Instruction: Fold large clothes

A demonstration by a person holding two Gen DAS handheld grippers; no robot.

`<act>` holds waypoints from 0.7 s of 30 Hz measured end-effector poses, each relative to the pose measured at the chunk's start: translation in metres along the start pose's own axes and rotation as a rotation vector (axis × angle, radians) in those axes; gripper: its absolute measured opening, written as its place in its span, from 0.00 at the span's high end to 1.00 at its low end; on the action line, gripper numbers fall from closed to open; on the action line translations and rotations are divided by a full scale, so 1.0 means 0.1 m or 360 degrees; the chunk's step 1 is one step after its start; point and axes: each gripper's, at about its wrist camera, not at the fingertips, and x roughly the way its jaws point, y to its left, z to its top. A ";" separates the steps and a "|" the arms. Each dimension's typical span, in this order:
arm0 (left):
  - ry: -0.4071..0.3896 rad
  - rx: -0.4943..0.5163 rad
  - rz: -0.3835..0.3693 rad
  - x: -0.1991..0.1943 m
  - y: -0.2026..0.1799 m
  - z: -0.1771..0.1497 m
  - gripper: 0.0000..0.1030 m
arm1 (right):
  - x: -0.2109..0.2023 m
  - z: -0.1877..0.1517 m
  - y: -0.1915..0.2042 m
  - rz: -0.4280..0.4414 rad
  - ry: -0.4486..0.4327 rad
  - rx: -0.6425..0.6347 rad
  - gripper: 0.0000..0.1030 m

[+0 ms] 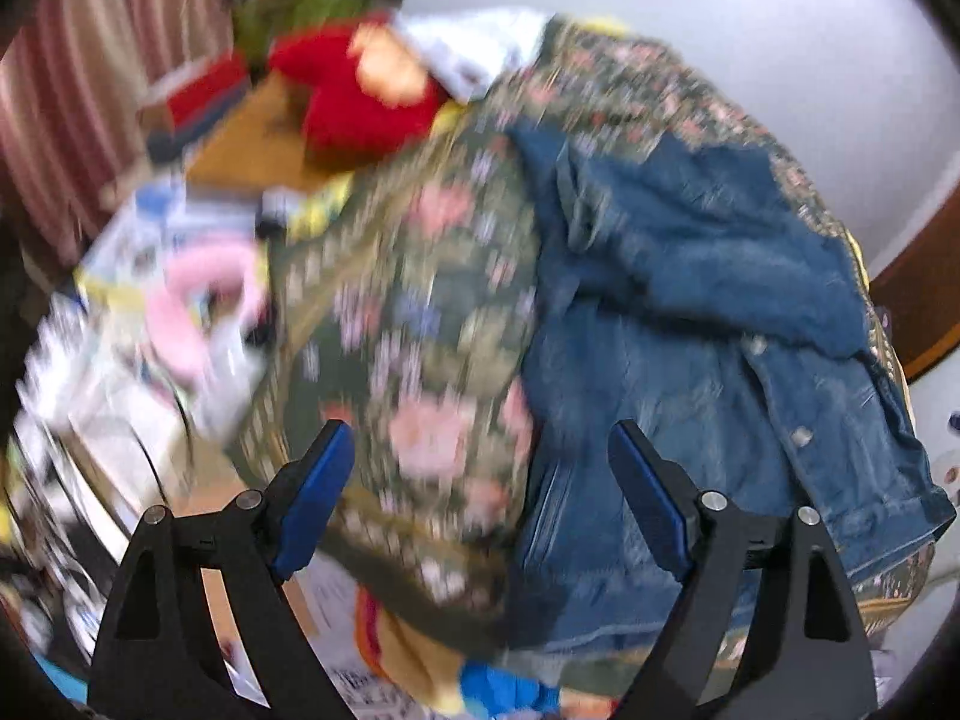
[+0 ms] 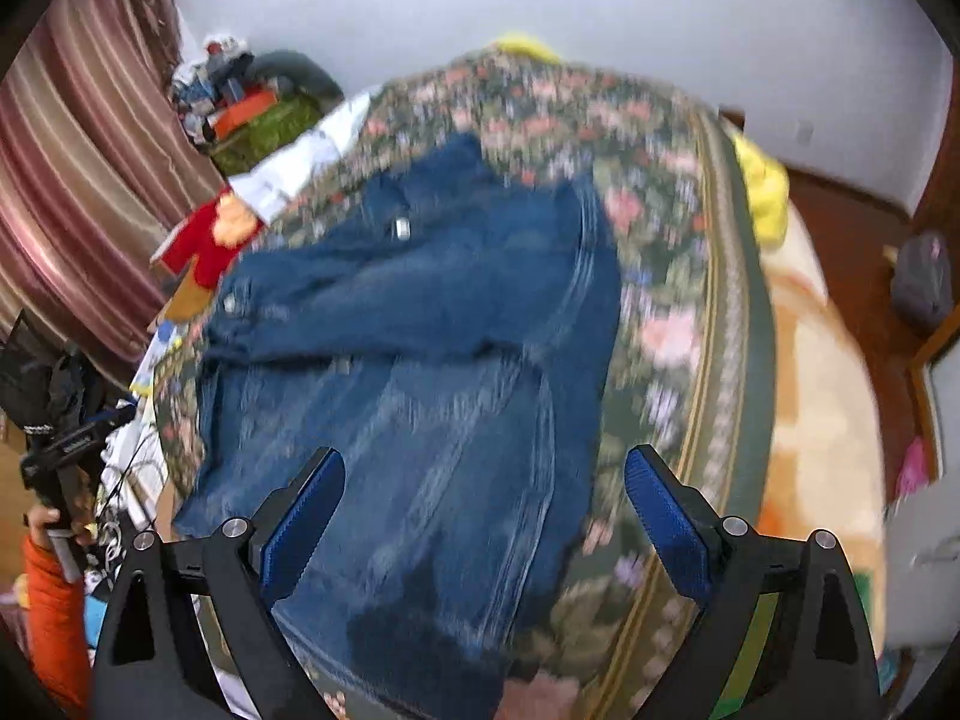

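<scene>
A blue denim jacket (image 1: pixel 690 312) lies on a floral green bedspread (image 1: pixel 414 276), one sleeve folded across its body. My left gripper (image 1: pixel 480 456) is open above the bedspread at the jacket's left edge, with nothing between its blue pads. The right wrist view shows the same denim jacket (image 2: pixel 420 330) spread on the floral bedspread (image 2: pixel 660 300). My right gripper (image 2: pixel 486 480) hangs open over the jacket's lower part, holding nothing. At that view's left edge is the other gripper (image 2: pixel 60 450), held by a hand in an orange sleeve (image 2: pixel 54 612).
A red garment (image 1: pixel 360 102) and white cloth (image 1: pixel 474 54) lie beyond the bedspread. Cluttered papers and a pink item (image 1: pixel 192 312) fill the left side. A striped curtain (image 2: pixel 72 180) hangs at left. A yellow cloth (image 2: pixel 762 186) and peach blanket (image 2: pixel 822 396) lie right of the bedspread.
</scene>
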 end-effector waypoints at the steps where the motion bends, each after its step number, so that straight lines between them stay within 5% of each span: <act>1: 0.0060 -0.0058 -0.0041 0.11 0.05 -0.11 0.16 | 0.05 -0.04 -0.02 0.0006 0.0031 0.0015 0.09; 7: 0.0295 -0.0161 -0.0196 0.54 0.03 -0.55 0.16 | 0.35 -0.32 -0.16 0.0115 0.0239 0.0163 0.09; 10: 0.0372 -0.0261 -0.0310 0.72 0.00 -0.70 0.16 | 0.40 -0.39 -0.13 0.0148 0.0259 0.0130 0.16; 13: 0.0380 -0.0315 -0.0343 0.78 -0.06 -0.78 0.17 | 0.39 -0.41 -0.07 0.0163 0.0214 0.0091 0.34; 17: 0.0377 -0.0289 -0.0386 0.76 -0.20 -0.72 0.48 | 0.38 -0.41 -0.01 0.0218 0.0159 0.0075 0.63; 20: 0.0318 -0.0172 -0.0264 0.67 -0.35 -0.66 0.76 | 0.36 -0.36 0.03 0.0253 0.0133 0.0047 0.71; 21: 0.0297 -0.0134 -0.0247 0.63 -0.40 -0.64 0.77 | 0.34 -0.34 0.04 0.0262 0.0118 0.0040 0.74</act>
